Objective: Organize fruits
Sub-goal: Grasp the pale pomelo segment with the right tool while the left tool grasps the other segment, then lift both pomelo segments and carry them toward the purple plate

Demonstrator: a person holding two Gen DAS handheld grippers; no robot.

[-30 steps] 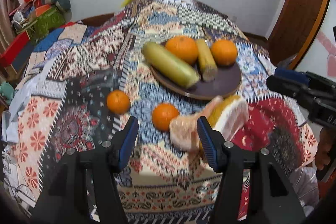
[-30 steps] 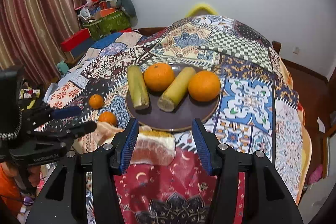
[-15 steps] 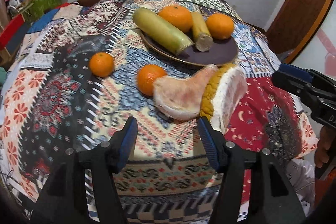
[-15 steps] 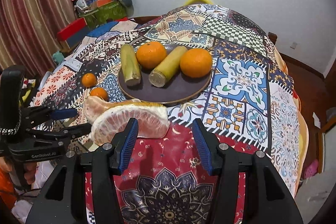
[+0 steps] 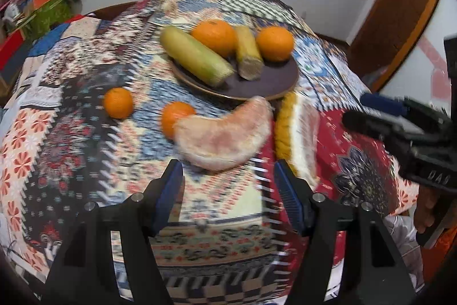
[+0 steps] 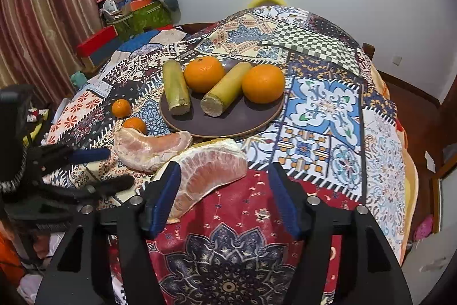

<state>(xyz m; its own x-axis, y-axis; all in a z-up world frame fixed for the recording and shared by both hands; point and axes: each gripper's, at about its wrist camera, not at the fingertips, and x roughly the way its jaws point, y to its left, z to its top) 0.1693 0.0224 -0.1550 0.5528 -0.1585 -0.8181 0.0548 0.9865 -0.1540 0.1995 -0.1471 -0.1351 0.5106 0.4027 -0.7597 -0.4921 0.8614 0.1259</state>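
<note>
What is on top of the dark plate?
On the plate lie two oranges and two sugarcane pieces, alternating. Its near half is bare. The plate surface beneath the fruit is hidden.

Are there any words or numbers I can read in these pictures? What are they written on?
White marks on the side of the right gripper, seen from the left wrist camera: blurred, they look like "DAO" but cannot be read for sure.
White print on the body of the left gripper, seen from the right wrist camera: too small and blurred to read.
Tablecloth, fruit and plate: patterns only, no words.
</note>
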